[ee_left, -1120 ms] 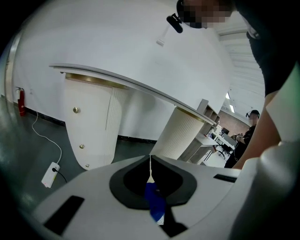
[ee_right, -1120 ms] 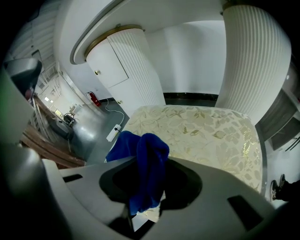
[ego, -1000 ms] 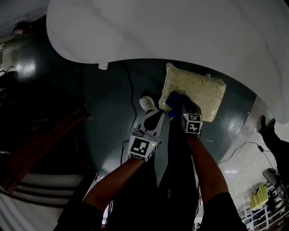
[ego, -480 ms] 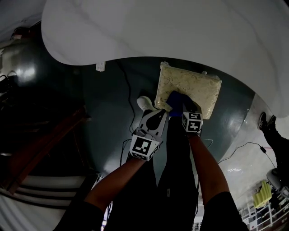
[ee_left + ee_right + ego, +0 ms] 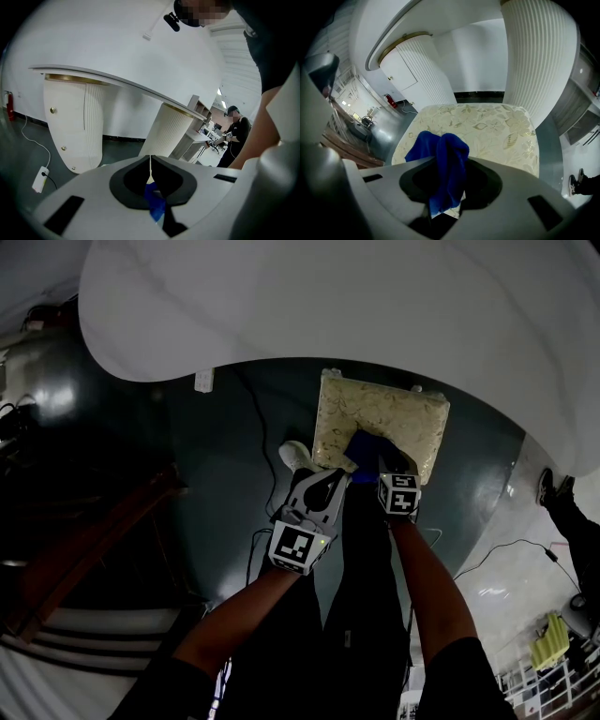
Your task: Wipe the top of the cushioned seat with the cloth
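Note:
The cream floral cushioned seat [image 5: 380, 418] stands on the dark floor under the edge of a white table. A blue cloth [image 5: 366, 446] lies bunched on the seat's near edge. My right gripper [image 5: 386, 465] is shut on it. In the right gripper view the cloth [image 5: 440, 159] hangs folded out of the right gripper [image 5: 446, 180], with the seat [image 5: 492, 126] spread out beyond. My left gripper [image 5: 336, 470] is by the seat's near left corner. In its own view the left gripper [image 5: 150, 171] has its jaws together, with a blue scrap just under them.
A big white curved tabletop [image 5: 375, 306] overhangs the seat's far side. Ribbed white pillars [image 5: 534, 61] stand right behind it. A cable [image 5: 267, 427] and a power strip [image 5: 40, 179] lie on the floor at left. A person [image 5: 236, 136] stands far off.
The head view has drifted, so the seat sits higher and further left in it. My right gripper with the cloth is a little further along the seat's near edge. The left gripper keeps its place.

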Motion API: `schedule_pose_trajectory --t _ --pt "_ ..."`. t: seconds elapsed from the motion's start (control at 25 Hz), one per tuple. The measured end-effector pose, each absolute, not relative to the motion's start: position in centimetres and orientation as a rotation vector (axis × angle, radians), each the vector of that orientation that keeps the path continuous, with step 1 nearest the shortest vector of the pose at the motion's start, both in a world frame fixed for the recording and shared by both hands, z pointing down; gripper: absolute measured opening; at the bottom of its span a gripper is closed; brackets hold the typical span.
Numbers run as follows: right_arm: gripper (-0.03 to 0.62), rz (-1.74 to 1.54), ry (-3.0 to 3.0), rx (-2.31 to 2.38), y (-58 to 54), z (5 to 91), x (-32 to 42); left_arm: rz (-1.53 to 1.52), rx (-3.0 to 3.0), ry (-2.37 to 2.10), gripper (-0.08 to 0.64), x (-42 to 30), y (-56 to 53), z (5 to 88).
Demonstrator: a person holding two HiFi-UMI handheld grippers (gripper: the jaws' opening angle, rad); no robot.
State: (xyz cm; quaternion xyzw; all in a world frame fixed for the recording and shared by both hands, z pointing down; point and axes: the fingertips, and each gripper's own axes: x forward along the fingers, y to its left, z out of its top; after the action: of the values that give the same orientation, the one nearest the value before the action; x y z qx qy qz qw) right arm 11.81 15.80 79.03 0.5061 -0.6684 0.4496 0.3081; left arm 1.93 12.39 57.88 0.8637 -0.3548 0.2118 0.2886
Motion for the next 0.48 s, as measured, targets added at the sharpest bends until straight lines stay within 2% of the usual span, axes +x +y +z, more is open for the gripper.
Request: schedule_pose_trajectory --t 0.48 --pt "0.123 1.206 -1.725 1.348 17.0 79.0 15.6 0.598 2.331 -0.888 0.020 5.3 12.8 57.6"
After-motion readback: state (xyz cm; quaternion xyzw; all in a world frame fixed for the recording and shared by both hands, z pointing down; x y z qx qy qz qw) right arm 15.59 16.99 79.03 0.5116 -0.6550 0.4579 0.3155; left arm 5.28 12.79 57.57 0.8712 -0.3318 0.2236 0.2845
